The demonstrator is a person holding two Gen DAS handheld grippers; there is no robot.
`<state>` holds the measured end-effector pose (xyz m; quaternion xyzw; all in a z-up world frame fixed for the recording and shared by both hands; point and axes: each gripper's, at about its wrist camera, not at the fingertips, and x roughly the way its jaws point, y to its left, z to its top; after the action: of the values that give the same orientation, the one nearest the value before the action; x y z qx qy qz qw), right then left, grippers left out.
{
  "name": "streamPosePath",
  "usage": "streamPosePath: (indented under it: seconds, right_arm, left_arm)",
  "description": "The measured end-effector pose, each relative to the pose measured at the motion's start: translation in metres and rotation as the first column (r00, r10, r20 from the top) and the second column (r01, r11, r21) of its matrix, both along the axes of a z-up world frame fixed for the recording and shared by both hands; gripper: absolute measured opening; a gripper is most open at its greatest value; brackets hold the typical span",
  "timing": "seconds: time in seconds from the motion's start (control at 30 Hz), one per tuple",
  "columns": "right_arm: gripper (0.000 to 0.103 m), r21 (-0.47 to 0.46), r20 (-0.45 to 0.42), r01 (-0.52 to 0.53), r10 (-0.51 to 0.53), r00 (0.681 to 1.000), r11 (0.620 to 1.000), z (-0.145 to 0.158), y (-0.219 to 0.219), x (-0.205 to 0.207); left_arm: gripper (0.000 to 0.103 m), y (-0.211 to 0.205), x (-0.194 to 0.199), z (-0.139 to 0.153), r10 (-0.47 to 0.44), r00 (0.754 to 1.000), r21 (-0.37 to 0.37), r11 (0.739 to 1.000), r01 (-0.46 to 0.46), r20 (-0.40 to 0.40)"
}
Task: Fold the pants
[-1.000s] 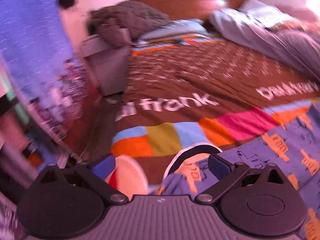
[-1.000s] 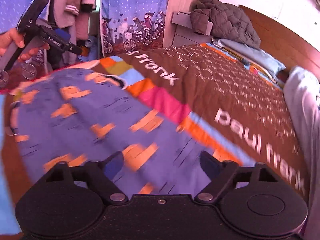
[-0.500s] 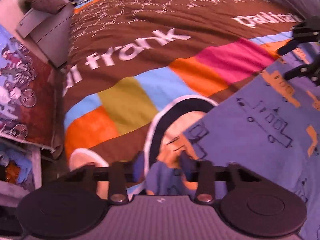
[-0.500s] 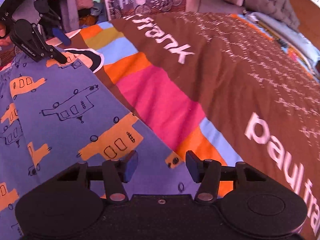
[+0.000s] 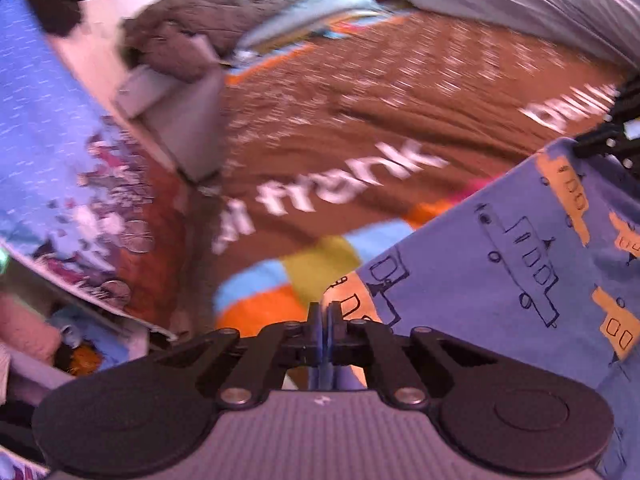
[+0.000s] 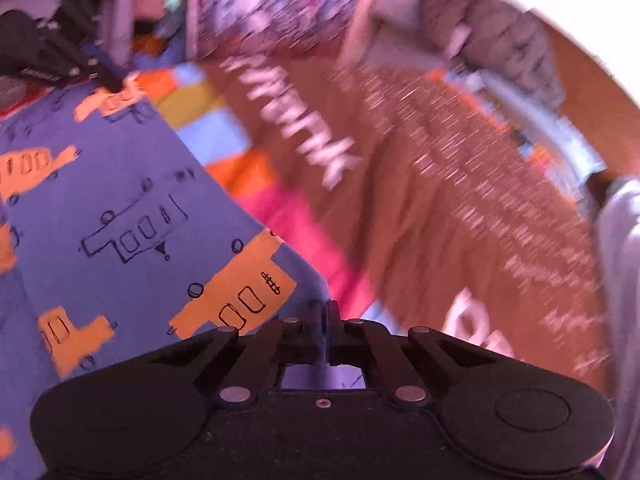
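Note:
The pants [image 5: 516,264] are blue-purple with orange and outlined vehicle prints; they also fill the left of the right wrist view [image 6: 112,216]. My left gripper [image 5: 325,316] is shut on one corner of the pants' edge. My right gripper [image 6: 325,312] is shut on the other corner of that edge. The edge hangs taut between them, lifted above the bed. Each gripper shows in the other's view, the right one at the far right [image 5: 612,136], the left one at the top left [image 6: 60,64].
The bed has a brown cover [image 5: 360,92] with white lettering and coloured stripes. A grey nightstand [image 5: 180,116] with a dark quilted jacket [image 5: 200,20] stands beside it. Grey bedding [image 5: 540,4] lies at the far right. A patterned blue curtain [image 5: 44,120] hangs left.
Both grippers have closed on the pants' edge and lifted it off the bed. Both views have tilted upward and are blurred from motion.

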<state>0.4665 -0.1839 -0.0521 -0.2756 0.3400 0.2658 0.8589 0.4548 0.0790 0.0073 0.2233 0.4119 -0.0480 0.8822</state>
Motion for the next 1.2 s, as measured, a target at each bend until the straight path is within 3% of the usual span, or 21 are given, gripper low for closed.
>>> streamPosePath:
  seconds: [0.1,0.27,0.43,0.53,0.67,0.8,0.97,1.2]
  right_arm:
    - [0.000,0.039,0.049,0.057,-0.059,0.997,0.998,-0.003,0.006,0.019]
    - [0.000,-0.005,-0.022,0.094,-0.094,0.995,0.996,-0.039,0.023,0.041]
    - [0.000,0.030,0.023,0.091,-0.092,0.995,0.995,-0.026,0.020,0.025]
    - [0.000,0.090,0.080,0.095,-0.102,0.992,0.991,0.003,0.008,-0.002]
    - [0.000,0.123,0.162,0.058,-0.078,0.984,0.991,0.040,-0.006,-0.053]
    - [0.000,0.144,0.197,0.017,-0.045,0.979,0.989,0.059,-0.019,-0.118]
    - [0.000,0.209,0.144,-0.004,-0.027,0.989,0.978,0.055,-0.036,-0.201]
    - [0.000,0.135,0.058,0.006,-0.014,0.998,0.991,0.011,-0.027,-0.286]
  left_arm:
    - [0.002,0.007,0.016,-0.013,0.067,0.998,-0.019,0.998,-0.067,-0.002]
    - [0.002,0.007,0.023,-0.032,0.080,0.997,-0.010,0.997,-0.080,-0.019]
    - [0.002,0.011,0.000,-0.007,0.055,0.998,-0.056,0.997,-0.053,0.036]
    - [0.002,0.009,-0.027,0.019,0.015,0.995,-0.086,0.996,-0.007,0.099]
    - [0.002,0.000,-0.073,0.047,-0.068,0.982,-0.038,0.996,0.076,0.179]
    - [0.002,-0.008,-0.126,0.053,-0.164,0.960,0.014,0.986,0.165,0.225]
    - [0.002,-0.016,-0.194,0.027,-0.236,0.951,0.006,0.971,0.240,0.198]
    - [0.002,-0.028,-0.250,-0.029,-0.346,0.931,0.117,0.936,0.333,0.119]
